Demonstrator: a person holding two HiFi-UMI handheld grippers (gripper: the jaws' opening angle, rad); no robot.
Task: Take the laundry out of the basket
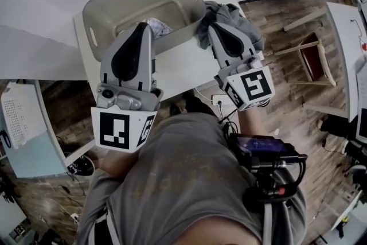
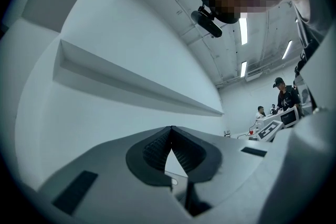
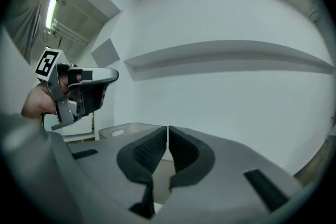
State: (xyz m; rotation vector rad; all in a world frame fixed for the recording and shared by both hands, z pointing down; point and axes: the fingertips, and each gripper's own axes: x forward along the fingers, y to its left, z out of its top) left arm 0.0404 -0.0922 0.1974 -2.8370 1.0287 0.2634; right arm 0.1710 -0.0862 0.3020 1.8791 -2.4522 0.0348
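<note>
- The right tool (image 3: 167, 132) is clenched. Its pads meet with no cloth showing between them in its own view, and it points level at a bare wall (image 3: 220, 102).
- The left tool (image 2: 170, 131) is clenched too, tips together and empty, raised over the near side of the basket (image 1: 123, 0).
- A grey garment (image 1: 245, 28) lies bunched just outside the basket's right corner, around the nose of the right tool, at the edge of the tabletop (image 1: 178, 69). I cannot tell whether the tool touches it.
- A pale piece of laundry (image 1: 156, 24) sits low inside the basket, partly hidden by the left tool's tip.
- Risk: the grey garment looks close to the tabletop's edge (the floor (image 1: 287, 66) shows right beside it), so a nudge from the right tool could send it sliding off.
- Risk: both tools are closed on nothing. Reaching for the pale piece without opening first would likely only push it about, or shove the basket along the tabletop.
- Risk: a tool catching the rim on the way in could tilt the basket.
- The grey garment is a crumpled heap with no clear heading. Its longer spread seems to run from the basket's corner back toward the person, along the right tool.
- The basket stands open side up, its long axis running from lower left to upper right in the head view.
</note>
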